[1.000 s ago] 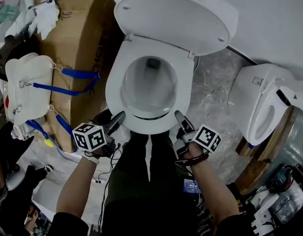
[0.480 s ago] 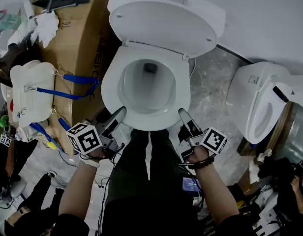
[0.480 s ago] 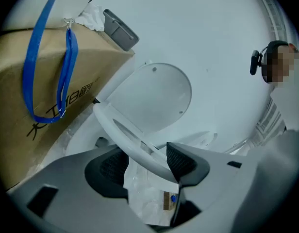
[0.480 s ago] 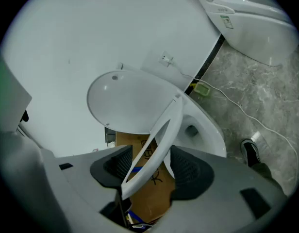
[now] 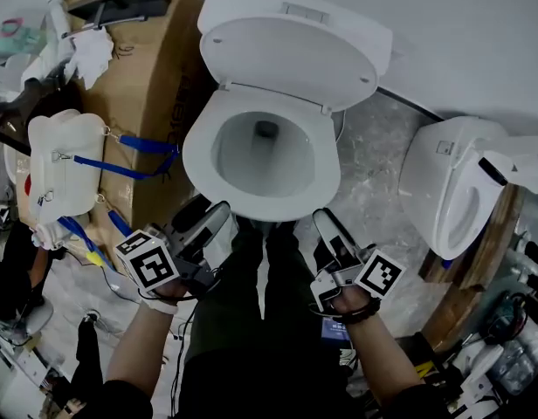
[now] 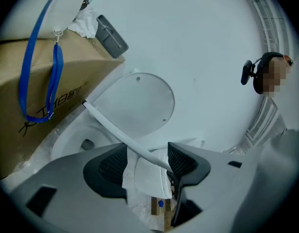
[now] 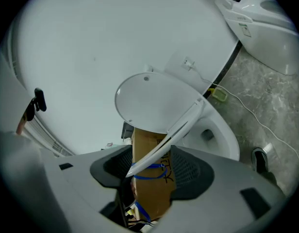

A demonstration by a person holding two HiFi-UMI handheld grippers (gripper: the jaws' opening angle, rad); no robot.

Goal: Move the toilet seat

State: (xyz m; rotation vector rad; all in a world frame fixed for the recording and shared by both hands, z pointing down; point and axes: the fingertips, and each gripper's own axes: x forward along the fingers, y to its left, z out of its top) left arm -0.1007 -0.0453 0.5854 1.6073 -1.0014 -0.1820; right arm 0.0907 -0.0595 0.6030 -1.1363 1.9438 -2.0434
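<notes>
above bowl, left hand-held gripper just opening wide, right hand-held gripper wide, toilet seat inside each

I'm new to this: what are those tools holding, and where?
The toilet seat, by its front rim, propped in the open jaws of left gripper and right gripper; the left's have just been opening.

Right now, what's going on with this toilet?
A person holds two grippers at the front of the bowl. The seat is tilted up off it, below the raised lid, its front rim between the open jaws of the left gripper and right gripper. The left jaws have just been opening wider; neither clamps the seat, which seems to rest on them.
</notes>
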